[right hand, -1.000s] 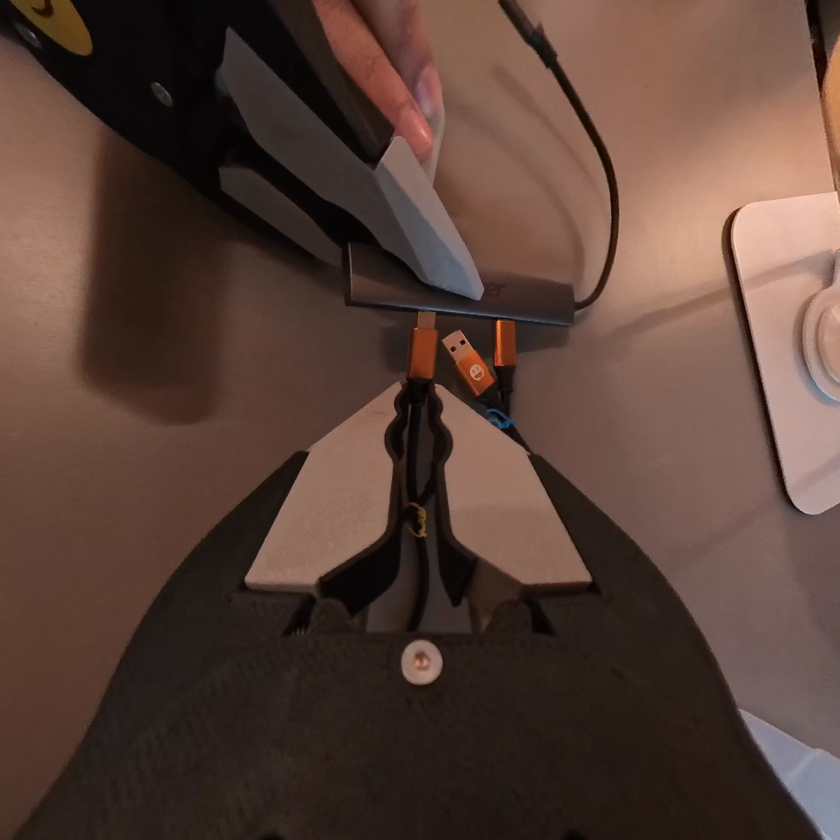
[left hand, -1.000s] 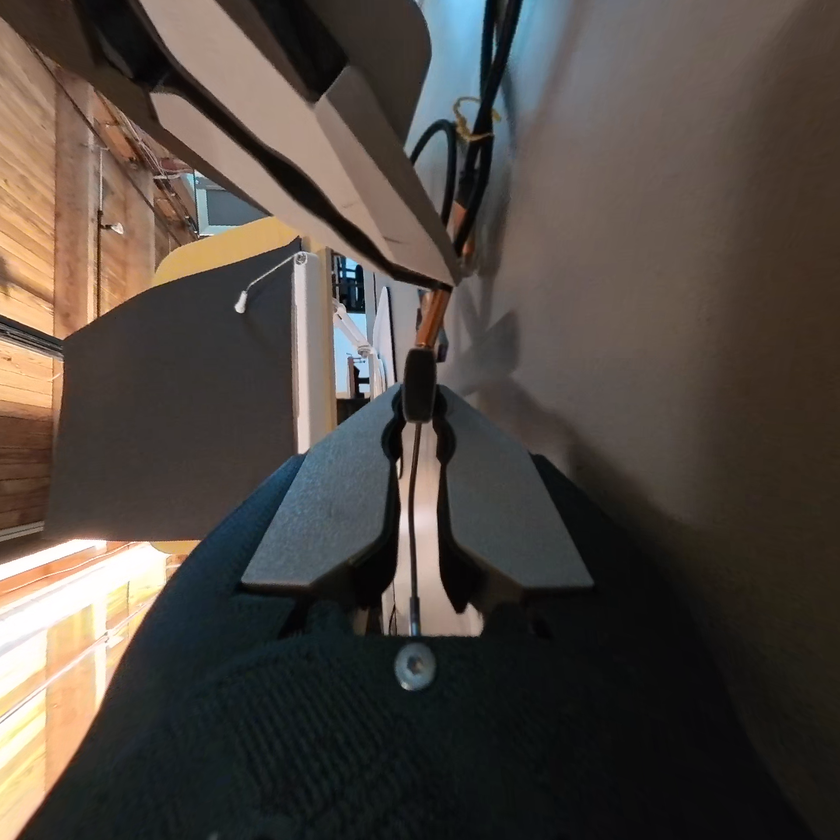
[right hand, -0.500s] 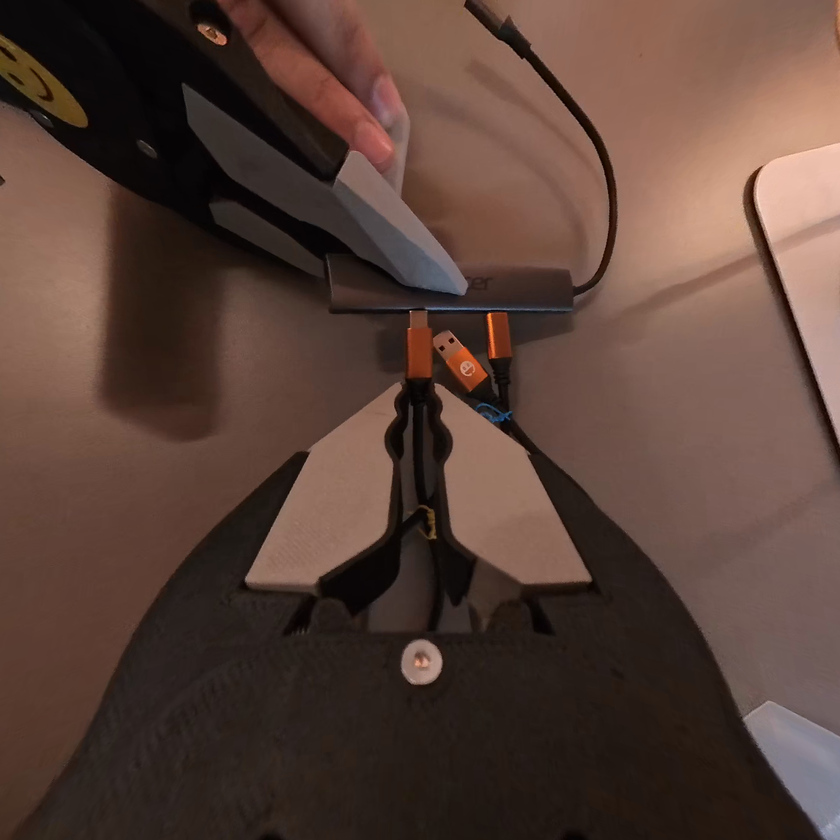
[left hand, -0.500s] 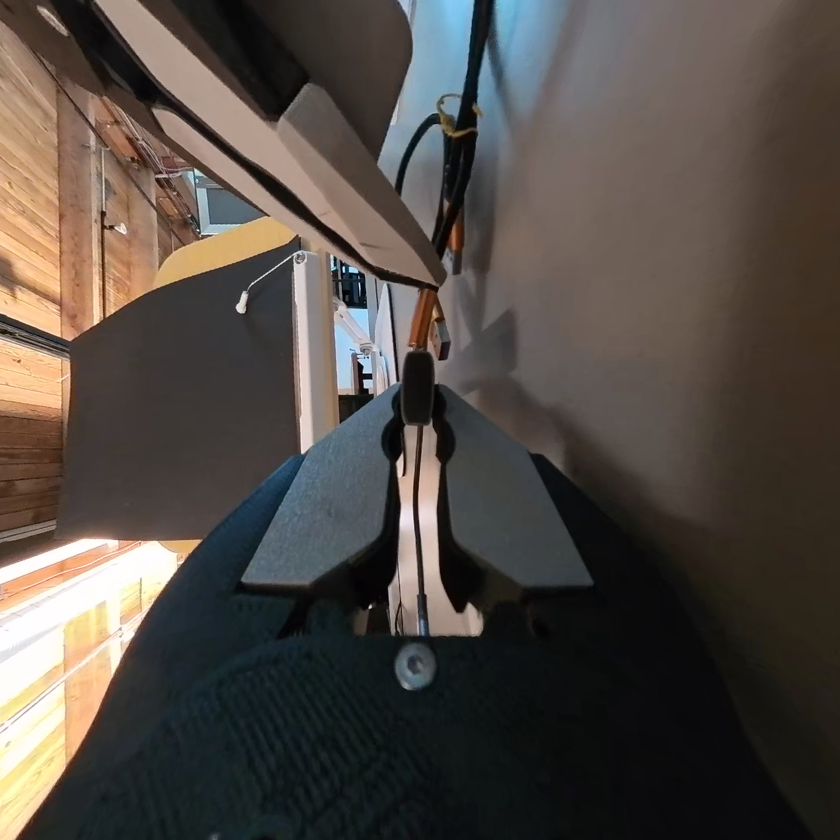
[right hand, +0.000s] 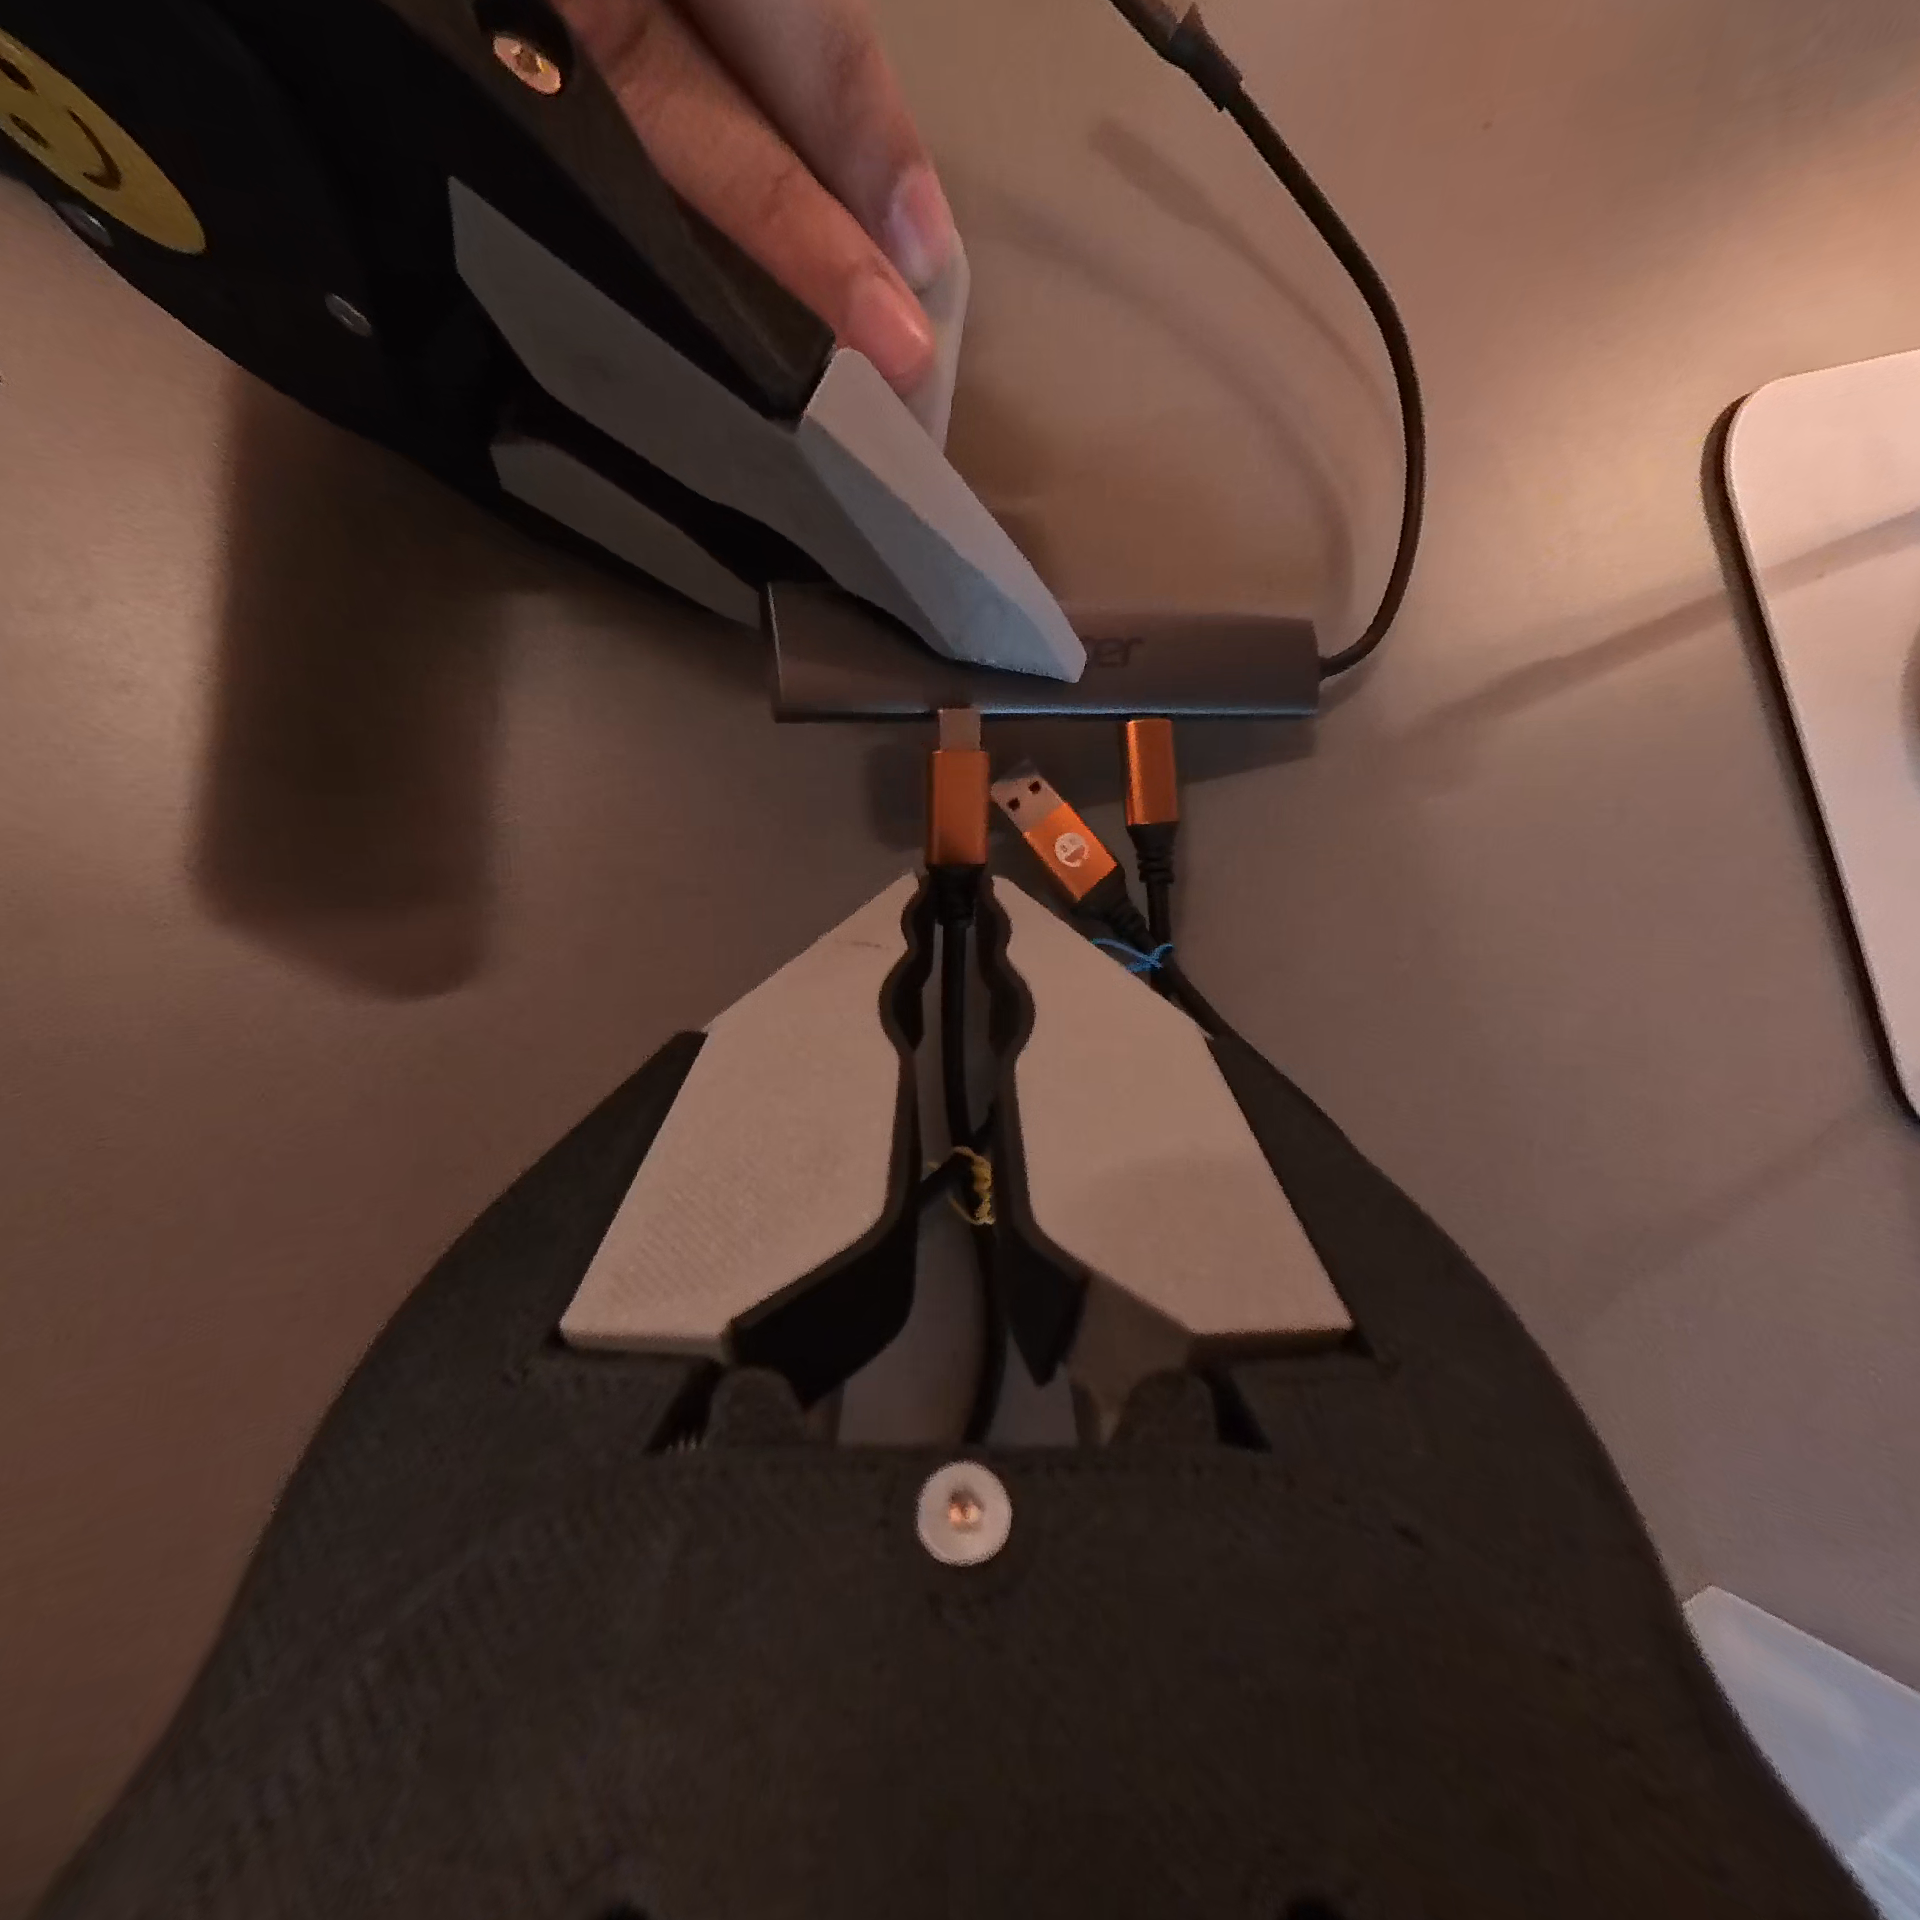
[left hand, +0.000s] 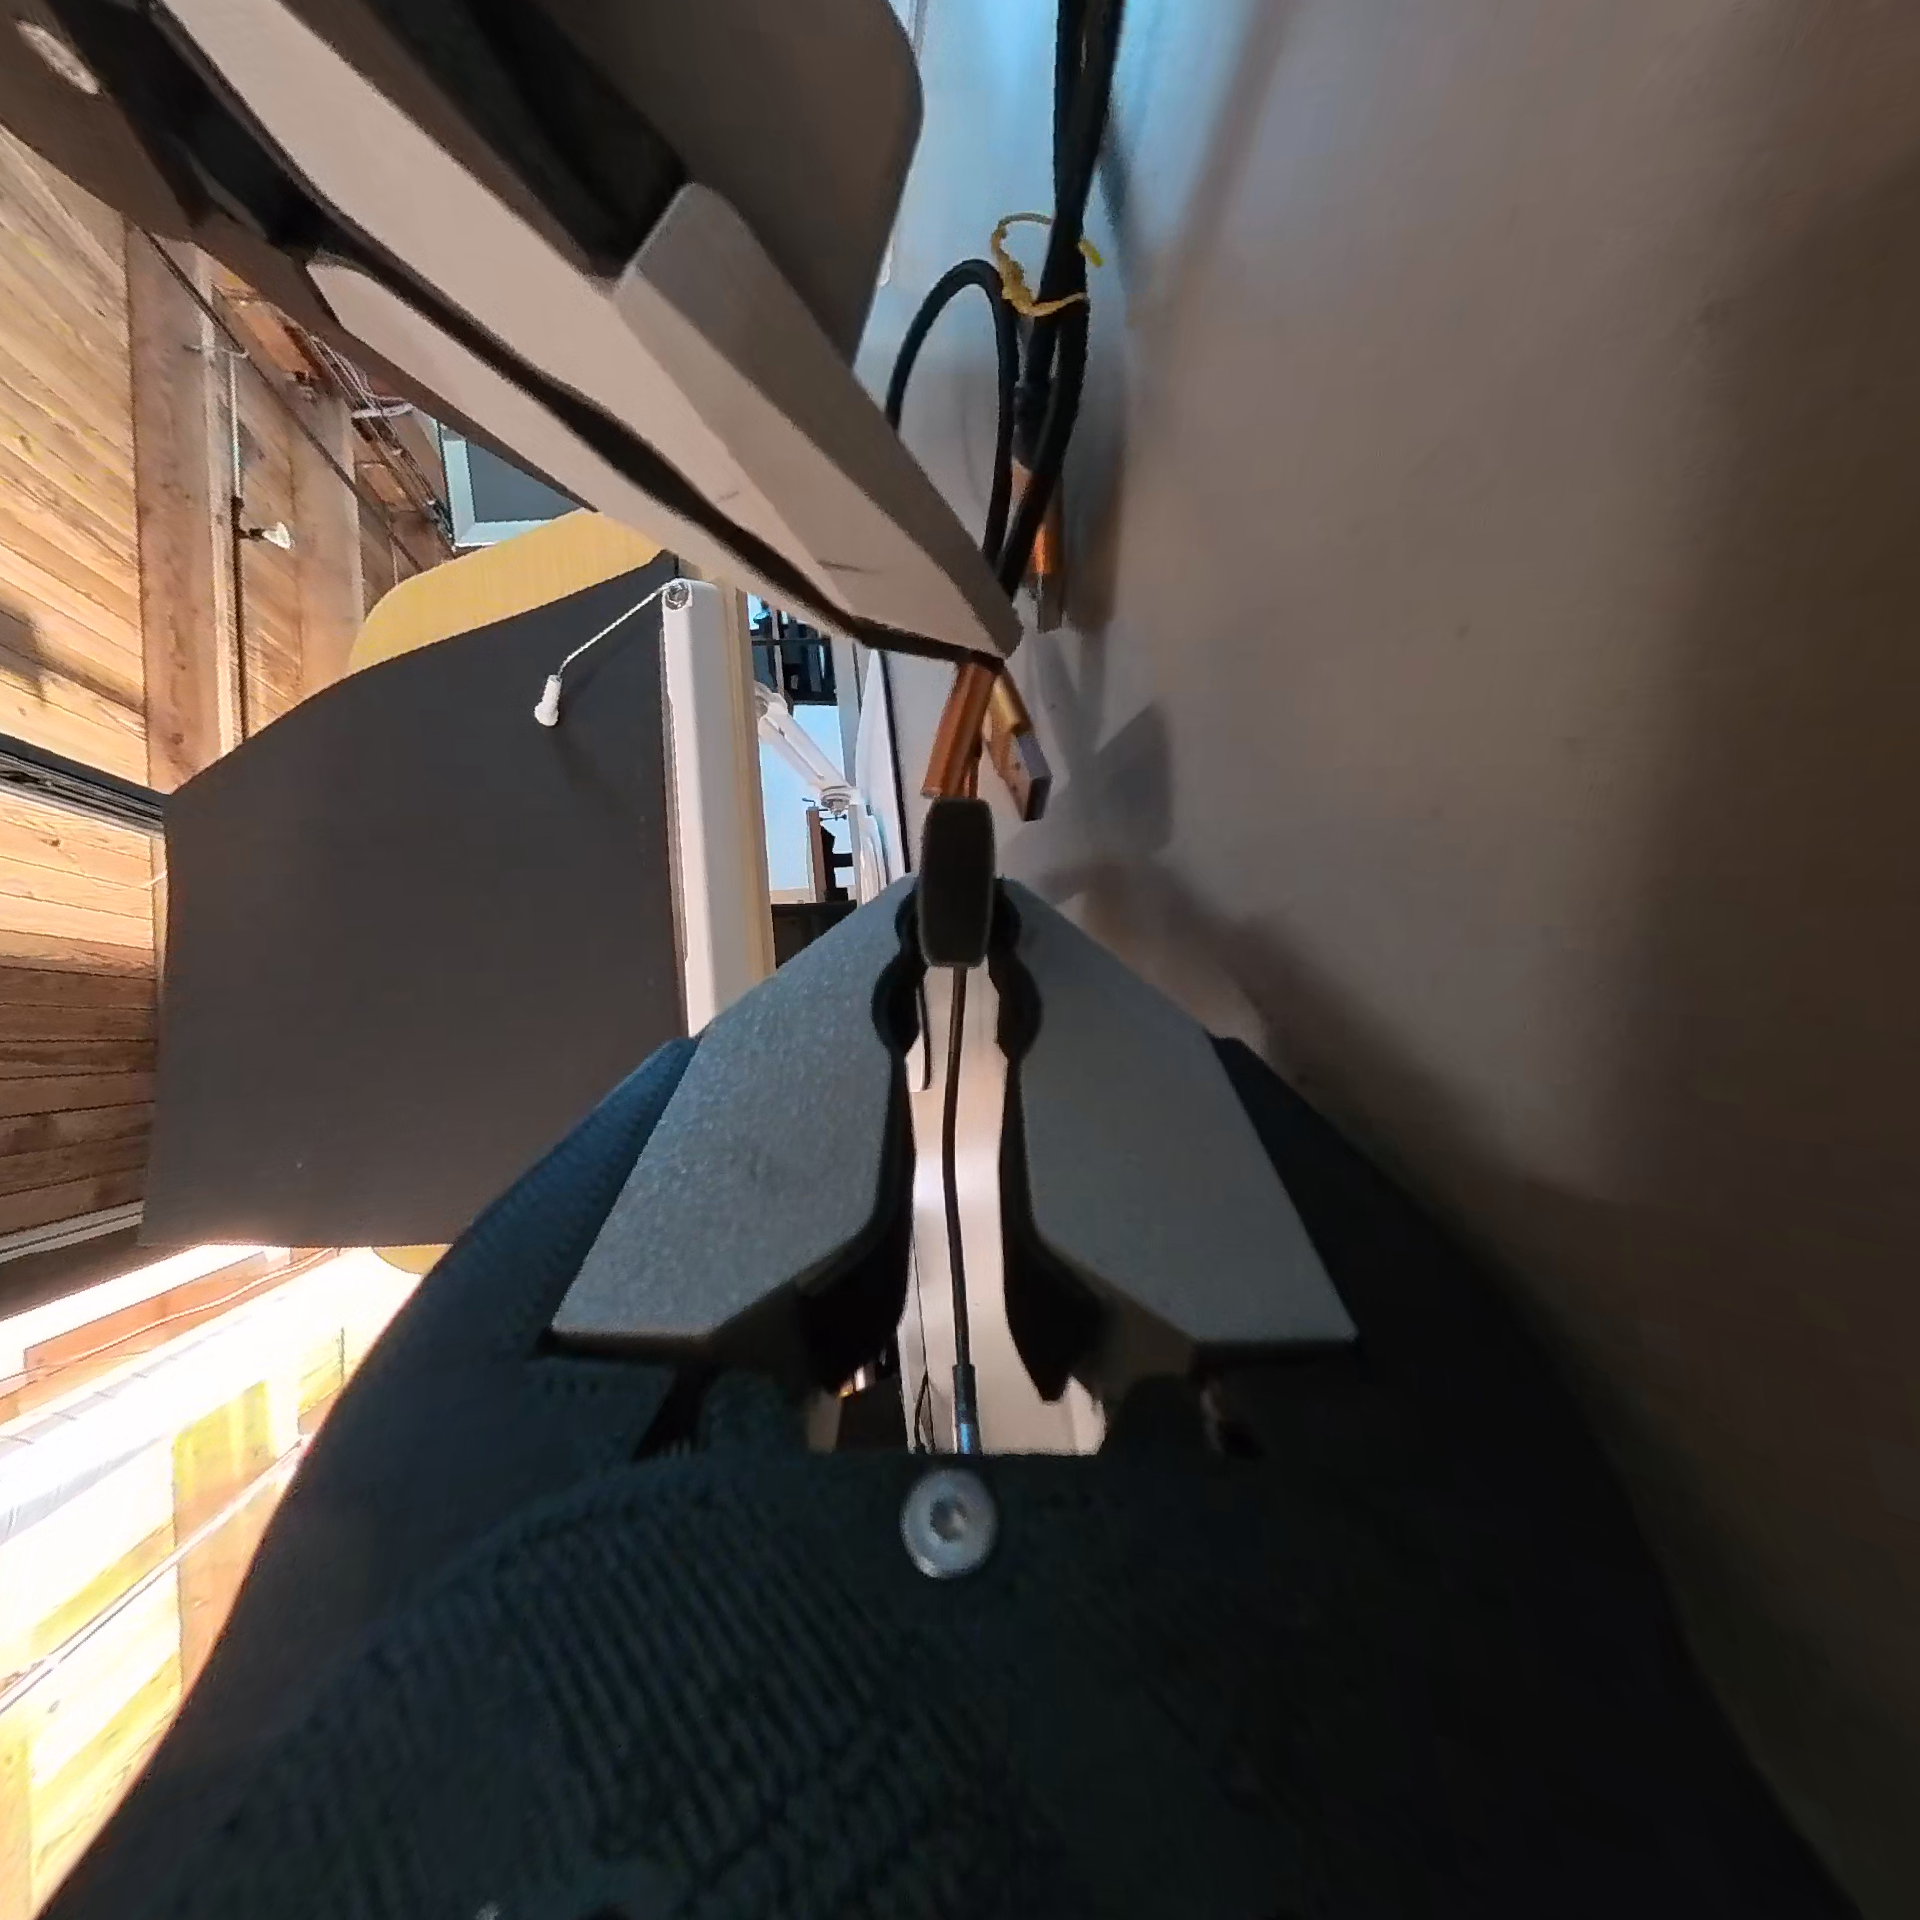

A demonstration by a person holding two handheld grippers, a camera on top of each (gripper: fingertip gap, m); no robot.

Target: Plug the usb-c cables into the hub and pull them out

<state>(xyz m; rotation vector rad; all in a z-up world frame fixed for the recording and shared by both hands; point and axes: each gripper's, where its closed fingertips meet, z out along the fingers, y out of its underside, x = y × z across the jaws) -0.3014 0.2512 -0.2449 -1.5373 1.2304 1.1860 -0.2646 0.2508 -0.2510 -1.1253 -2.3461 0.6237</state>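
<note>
In the right wrist view my right gripper (right hand: 956, 888) is shut on a black cable just behind its orange USB-C plug (right hand: 956, 816). The plug's metal tip meets the side of the grey hub (right hand: 1205, 675), with bare metal showing between sleeve and hub. A second orange plug (right hand: 1148, 774) sits in the hub. An orange USB-A plug (right hand: 1055, 847) lies loose between them. My left gripper (right hand: 1029, 660) comes in from the upper left, shut on the hub. In the left wrist view it (left hand: 958, 904) clamps the hub's dark end (left hand: 958, 883), with the right gripper (left hand: 987, 634) above.
The hub's own dark cable (right hand: 1387, 416) loops away to the upper right on the brown table (right hand: 416, 1039). A white flat base (right hand: 1849, 644) lies at the right edge, and a pale object (right hand: 1829, 1745) at the bottom right. A hand (right hand: 790, 177) holds the left gripper. Across from one pair of fingers to the other is roughly 4 cm.
The hub and the held plug have shifted slightly up and left in the right wrist view, and the white base has slid right. Both grips are unchanged.
</note>
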